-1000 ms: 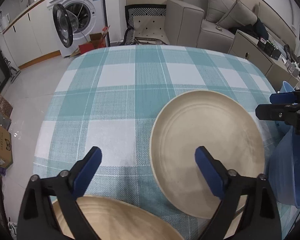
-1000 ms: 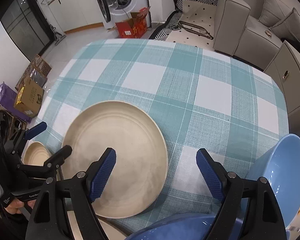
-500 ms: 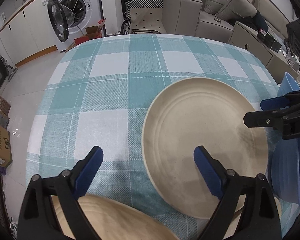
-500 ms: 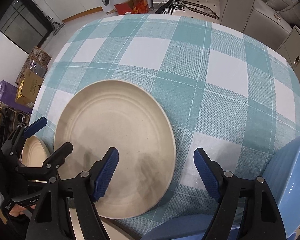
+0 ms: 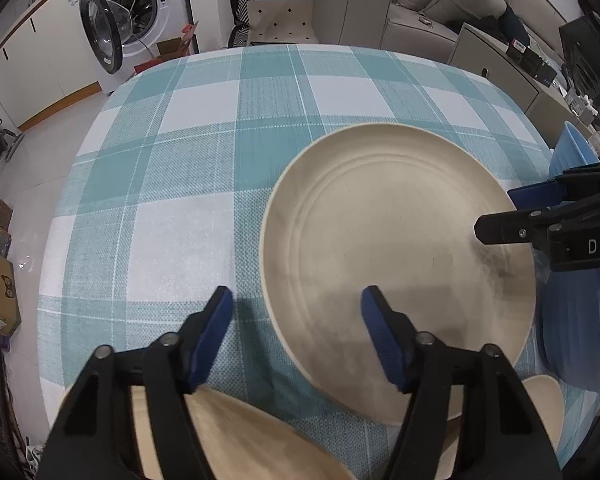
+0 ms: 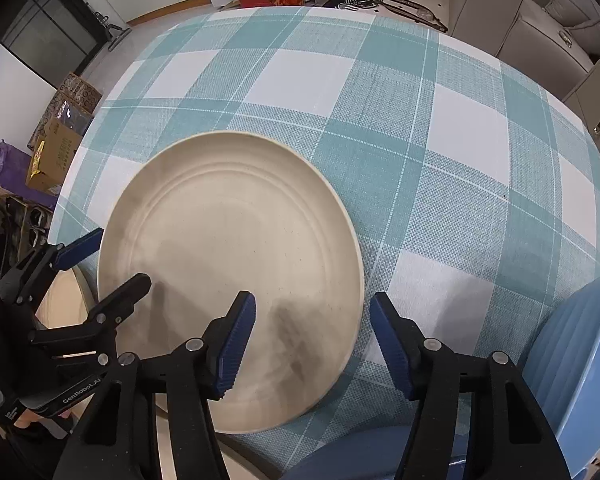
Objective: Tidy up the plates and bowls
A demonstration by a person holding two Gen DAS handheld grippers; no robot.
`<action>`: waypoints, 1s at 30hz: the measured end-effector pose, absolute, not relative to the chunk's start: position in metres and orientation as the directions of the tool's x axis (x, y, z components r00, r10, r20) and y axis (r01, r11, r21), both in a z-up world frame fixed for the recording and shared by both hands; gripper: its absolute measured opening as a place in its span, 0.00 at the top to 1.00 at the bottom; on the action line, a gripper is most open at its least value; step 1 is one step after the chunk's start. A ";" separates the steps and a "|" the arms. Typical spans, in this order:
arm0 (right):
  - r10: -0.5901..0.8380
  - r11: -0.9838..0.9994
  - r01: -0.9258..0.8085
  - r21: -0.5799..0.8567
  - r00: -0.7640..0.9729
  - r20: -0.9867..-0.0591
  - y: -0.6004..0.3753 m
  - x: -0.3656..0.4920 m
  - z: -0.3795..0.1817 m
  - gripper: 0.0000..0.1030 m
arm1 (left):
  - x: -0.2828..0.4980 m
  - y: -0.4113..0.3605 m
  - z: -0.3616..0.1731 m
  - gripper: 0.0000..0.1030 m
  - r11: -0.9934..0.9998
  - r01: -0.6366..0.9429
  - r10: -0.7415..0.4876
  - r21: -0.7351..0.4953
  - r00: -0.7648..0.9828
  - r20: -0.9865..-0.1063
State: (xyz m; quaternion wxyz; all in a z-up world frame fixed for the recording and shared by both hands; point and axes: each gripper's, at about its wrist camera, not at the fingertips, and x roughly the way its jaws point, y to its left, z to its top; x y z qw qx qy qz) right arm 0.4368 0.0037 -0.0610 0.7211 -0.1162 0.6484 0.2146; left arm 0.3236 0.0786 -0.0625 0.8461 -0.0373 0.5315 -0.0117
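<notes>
A large beige plate (image 5: 396, 240) lies flat on the teal checked tablecloth (image 5: 204, 168). My left gripper (image 5: 298, 320) straddles the plate's near left rim, one finger over the cloth and one over the plate; its jaws are closing, the pads clear of the rim. In the right wrist view, my right gripper (image 6: 314, 320) straddles the same plate's (image 6: 228, 264) right rim, with jaws closing and pads not touching. Each gripper shows in the other's view: the right gripper (image 5: 496, 212) at the plate's far side, the left gripper (image 6: 120, 258) at its left edge.
A second beige dish (image 5: 252, 440) sits under my left gripper at the table's near edge. Blue bowls (image 6: 576, 360) stand to the right of the plate. A washing machine (image 5: 128, 32), a sofa (image 5: 380, 8) and floor boxes (image 6: 56, 148) surround the table.
Both pairs of jaws have narrowed. The right gripper has sunk closer to the plate, and the plate's rim now lies between each gripper's fingers.
</notes>
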 end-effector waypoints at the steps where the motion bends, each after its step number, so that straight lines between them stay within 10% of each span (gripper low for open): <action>1: 0.157 0.880 -0.463 0.110 0.065 -0.985 0.004 0.436 -0.061 0.44 | 0.323 0.078 -0.063 0.43 0.997 -0.017 -0.061 -0.076 0.430 -0.901; 30: 0.093 0.862 -0.507 -0.003 0.164 -0.982 0.005 0.429 -0.063 0.81 | 0.320 0.080 -0.062 0.74 0.994 -0.044 -0.068 -0.095 0.425 -0.903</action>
